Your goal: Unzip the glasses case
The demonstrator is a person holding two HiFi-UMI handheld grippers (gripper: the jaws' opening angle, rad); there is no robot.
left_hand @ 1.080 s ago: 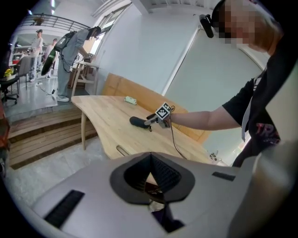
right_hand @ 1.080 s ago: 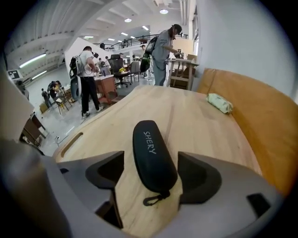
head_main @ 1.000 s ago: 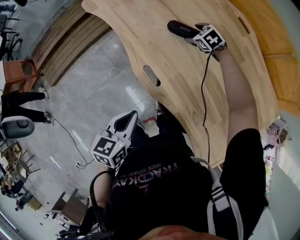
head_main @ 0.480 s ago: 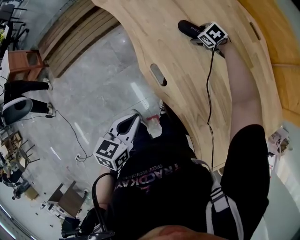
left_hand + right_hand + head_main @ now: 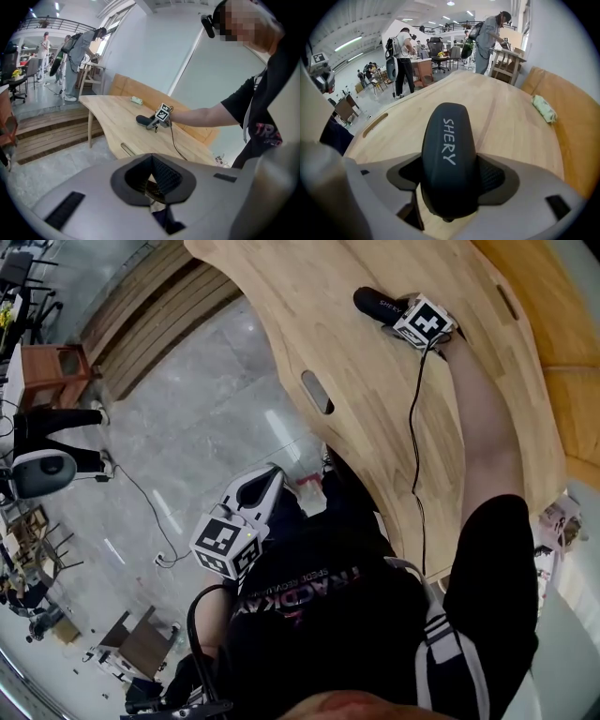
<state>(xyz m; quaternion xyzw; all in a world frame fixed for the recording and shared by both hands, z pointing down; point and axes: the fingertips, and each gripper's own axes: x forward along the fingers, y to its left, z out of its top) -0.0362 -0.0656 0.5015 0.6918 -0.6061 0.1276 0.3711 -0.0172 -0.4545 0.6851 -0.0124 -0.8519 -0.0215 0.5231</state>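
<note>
A black glasses case (image 5: 375, 303) marked SHERY lies on the far part of the wooden table (image 5: 366, 456). My right gripper (image 5: 392, 315) points steeply down over its near end. In the right gripper view the case (image 5: 449, 150) fills the gap of the right gripper (image 5: 450, 180). The jaws have just been closing, and both pads touch its sides. My left gripper (image 5: 266, 476) hangs off the table beside the person's body, shut and empty. From the left gripper (image 5: 151, 176) view the case (image 5: 142, 120) shows far off. No zipper pull is visible.
A slot (image 5: 316, 392) is cut into the table near its front edge. A green cloth (image 5: 543, 108) lies at the far right by the wooden bench back. The right gripper's cable (image 5: 412, 427) trails across the table. People stand at desks (image 5: 405, 56) beyond the table.
The right gripper has sunk slightly onto the case's near end and its jaws have narrowed around it. The left gripper has stayed where it was.
</note>
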